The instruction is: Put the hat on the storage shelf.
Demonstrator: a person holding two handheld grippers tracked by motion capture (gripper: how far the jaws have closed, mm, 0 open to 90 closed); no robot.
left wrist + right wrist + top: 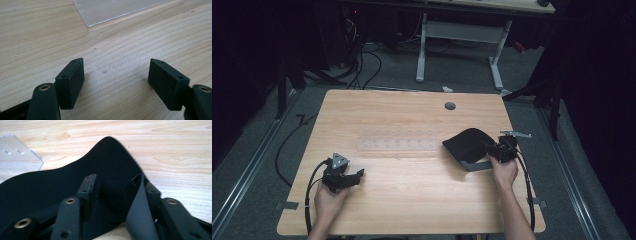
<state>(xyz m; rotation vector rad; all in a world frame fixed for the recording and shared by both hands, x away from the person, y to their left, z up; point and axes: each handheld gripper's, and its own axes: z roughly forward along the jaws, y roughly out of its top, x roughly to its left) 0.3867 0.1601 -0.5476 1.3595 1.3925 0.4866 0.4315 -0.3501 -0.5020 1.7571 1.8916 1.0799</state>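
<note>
Tabletop [402, 200] first: pale wood, mostly bare, with a clear acrylic strip [398, 144] lying crosswise near its middle and a grommet hole [450, 106] toward the far edge.

Over by the right edge sits the black cloth [468, 142], a soft dark sheet with a grey underside, bunched rather than flat. It rises in a hump toward the middle of the tabletop, and its near corner is turned over so the grey underside shows. As it lies, its long axis runs roughly from the right edge in toward the centre, the rounded end pointing at the acrylic strip.

Right tool [496, 150] is in there now. From the right gripper view, the turned-up grey flap [140, 215] stands between the jaws, close against the right-hand one, while the left one rests on the black surface. The jaws are partway in, but I can't say the pads are pinching yet.

Left tool [357, 176] rests near the front-left corner, jaws spread wide over bare wood, nothing between them.

So, by my reading, this is the very start: a grip being taken on one corner. Whatever folding or spreading is meant looks still to be done.
</note>
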